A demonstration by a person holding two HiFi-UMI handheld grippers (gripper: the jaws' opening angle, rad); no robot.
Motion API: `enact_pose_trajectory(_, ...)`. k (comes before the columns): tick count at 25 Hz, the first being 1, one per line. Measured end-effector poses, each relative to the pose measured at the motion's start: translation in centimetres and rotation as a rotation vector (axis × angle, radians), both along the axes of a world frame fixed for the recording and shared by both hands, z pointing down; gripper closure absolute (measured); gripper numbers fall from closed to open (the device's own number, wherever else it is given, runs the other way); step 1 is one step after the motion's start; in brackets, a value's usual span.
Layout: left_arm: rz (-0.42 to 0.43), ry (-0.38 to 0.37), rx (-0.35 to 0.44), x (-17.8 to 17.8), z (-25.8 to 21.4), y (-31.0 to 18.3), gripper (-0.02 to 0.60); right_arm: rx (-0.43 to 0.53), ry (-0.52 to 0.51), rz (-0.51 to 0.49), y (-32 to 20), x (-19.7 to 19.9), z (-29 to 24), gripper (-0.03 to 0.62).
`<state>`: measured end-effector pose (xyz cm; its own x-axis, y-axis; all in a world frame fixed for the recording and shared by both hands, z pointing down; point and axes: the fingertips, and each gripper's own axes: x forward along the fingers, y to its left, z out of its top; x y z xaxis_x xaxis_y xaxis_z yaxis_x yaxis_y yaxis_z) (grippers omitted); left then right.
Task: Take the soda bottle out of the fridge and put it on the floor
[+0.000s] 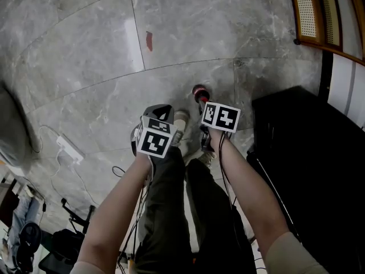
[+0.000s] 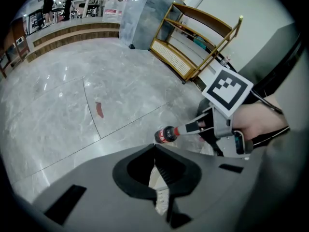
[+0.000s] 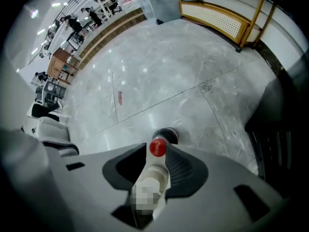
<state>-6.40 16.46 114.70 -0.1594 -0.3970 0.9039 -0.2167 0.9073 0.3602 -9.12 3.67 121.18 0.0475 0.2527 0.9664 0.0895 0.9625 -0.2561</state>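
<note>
Right gripper (image 3: pixel 157 154) steeply downward, clamping soda bottle (image 2: pixel 167 135)

Print on the soda bottle (image 2: pixel 166 135) is unreadable.

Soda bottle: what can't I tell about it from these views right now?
- Base of the soda bottle: hidden under its own body in the head and right gripper views, tiny in the left gripper view; floor contact unclear.
- Fill level: dark body, small in every view.
- Fridge: cut off by the head view's right edge; door unseen.
</note>
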Motion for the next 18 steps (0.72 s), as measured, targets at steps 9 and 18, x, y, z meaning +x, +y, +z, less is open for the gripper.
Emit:
enact_pose_trajectory(9,-0.028,-0.008,-0.042,-0.7,-5.9,1.6,0.575,-0.03,-0.043,-0.061,0.6,-1.8,-8.1,0.555)
enact_pose_trajectory(18,-0.056,-0.07,-0.056,-3.8,-14.2,3.1,0.575,-0.044,-0.161,-0.167,0.3,-4.0,-17.5,0.597)
